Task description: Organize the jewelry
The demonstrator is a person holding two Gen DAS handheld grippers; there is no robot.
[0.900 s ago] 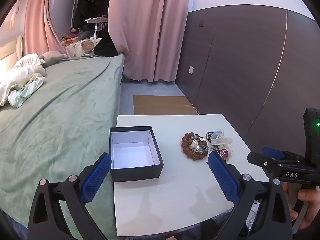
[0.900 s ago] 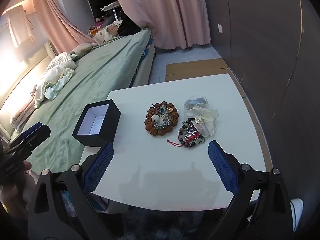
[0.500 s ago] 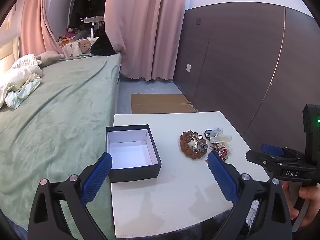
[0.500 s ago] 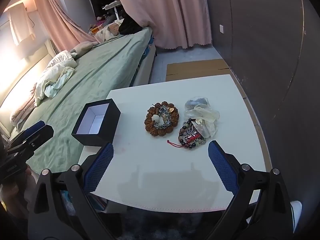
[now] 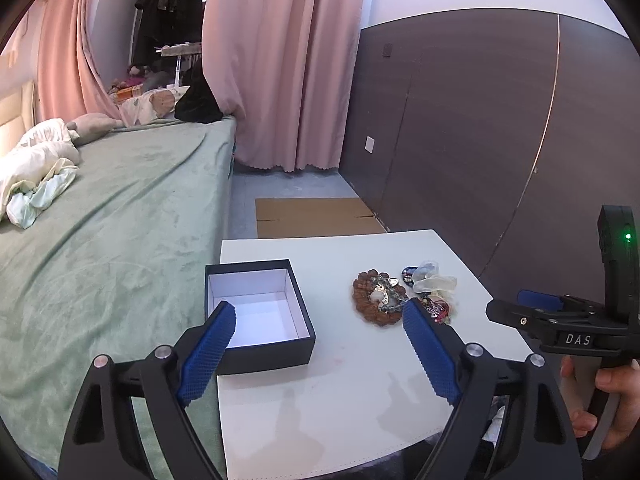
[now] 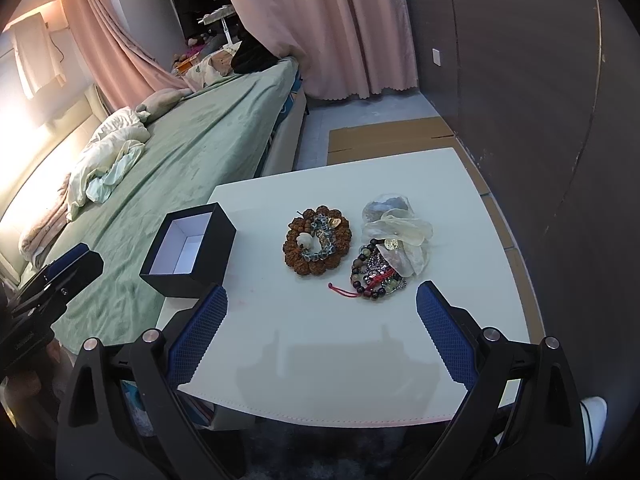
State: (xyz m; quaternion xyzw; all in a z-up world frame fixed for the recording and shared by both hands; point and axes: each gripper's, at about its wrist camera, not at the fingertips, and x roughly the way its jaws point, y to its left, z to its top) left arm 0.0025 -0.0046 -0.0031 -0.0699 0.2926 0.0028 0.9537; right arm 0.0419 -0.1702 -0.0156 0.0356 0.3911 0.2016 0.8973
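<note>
Jewelry (image 6: 352, 246) heaped, without clear axis

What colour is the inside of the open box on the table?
White inside, with black outer walls; the box shows best in the left wrist view.

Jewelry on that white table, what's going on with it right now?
A person holds a gripper in each hand above the white table. The left gripper and right gripper are both open and empty. The black box sits open with nothing inside. The brown bead bracelet and the mixed bracelet pile lie untouched beside it.
</note>
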